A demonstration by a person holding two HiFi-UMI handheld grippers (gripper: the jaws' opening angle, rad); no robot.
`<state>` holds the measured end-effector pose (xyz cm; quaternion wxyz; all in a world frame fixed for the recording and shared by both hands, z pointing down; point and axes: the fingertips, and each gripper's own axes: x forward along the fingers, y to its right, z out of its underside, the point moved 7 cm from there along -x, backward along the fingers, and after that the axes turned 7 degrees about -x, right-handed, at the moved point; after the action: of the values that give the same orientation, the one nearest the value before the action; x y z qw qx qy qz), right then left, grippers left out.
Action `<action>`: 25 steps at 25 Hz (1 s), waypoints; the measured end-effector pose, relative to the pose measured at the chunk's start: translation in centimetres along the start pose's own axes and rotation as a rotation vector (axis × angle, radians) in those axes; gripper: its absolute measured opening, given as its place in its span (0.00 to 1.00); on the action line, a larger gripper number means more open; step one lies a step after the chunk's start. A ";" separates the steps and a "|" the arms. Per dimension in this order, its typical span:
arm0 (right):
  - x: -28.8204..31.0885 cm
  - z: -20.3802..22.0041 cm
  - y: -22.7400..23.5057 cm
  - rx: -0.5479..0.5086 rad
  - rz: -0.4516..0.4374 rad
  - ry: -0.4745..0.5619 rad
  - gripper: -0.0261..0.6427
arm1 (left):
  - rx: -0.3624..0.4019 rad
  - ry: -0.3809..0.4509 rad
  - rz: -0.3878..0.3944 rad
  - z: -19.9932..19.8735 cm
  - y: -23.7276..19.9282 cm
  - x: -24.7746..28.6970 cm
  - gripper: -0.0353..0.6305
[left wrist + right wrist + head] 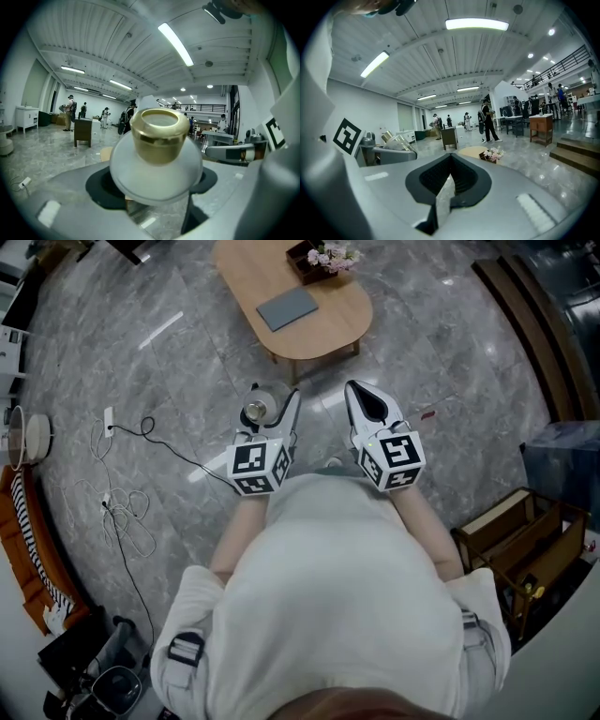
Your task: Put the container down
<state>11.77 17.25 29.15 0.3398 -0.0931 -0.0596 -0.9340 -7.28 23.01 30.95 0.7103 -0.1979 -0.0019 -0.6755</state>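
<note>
We find the container [157, 164], a frosted white rounded vessel with a gold top [158, 133], clamped in the left gripper [153, 187]; the jaws stand wide apart and bear on its two sides; the dark pads [101, 187] show on either flank of the body. In the head view the container [255, 412] sits at the front of the left gripper [272, 418], held in the air over the grey marble floor [187, 362], on no surface, its top turned up toward the camera. The right gripper view shows it from the side, gold top [387, 136] foremost.

The right gripper [448, 161] is closed, its jaws meeting at the tips with nothing between them; in the head view it [366, 399] is beside the left gripper, apart from it, at the same level.

Beyond both grippers is a low wooden table [319, 329]; it bears a grey slab [288, 307] and a box of flowers [328, 257]. A cable [122, 493] lies on the floor at the left; a wooden crate [511, 540] stands at the right.
</note>
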 end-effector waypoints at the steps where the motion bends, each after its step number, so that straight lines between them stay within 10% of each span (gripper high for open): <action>1: 0.1 0.1 0.3 0.001 -0.002 -0.004 0.04 | 0.001 -0.004 -0.002 0.0 0.1 0.4 0.58; 25: 12.0 0.7 10.3 0.064 0.039 -0.116 0.04 | 0.001 -0.152 0.042 -1.3 -4.2 18.8 0.58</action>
<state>9.46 2.02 32.93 0.3567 -0.1372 -0.1075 -0.9178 -9.97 4.59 36.03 0.7223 -0.2482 -0.0522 -0.6434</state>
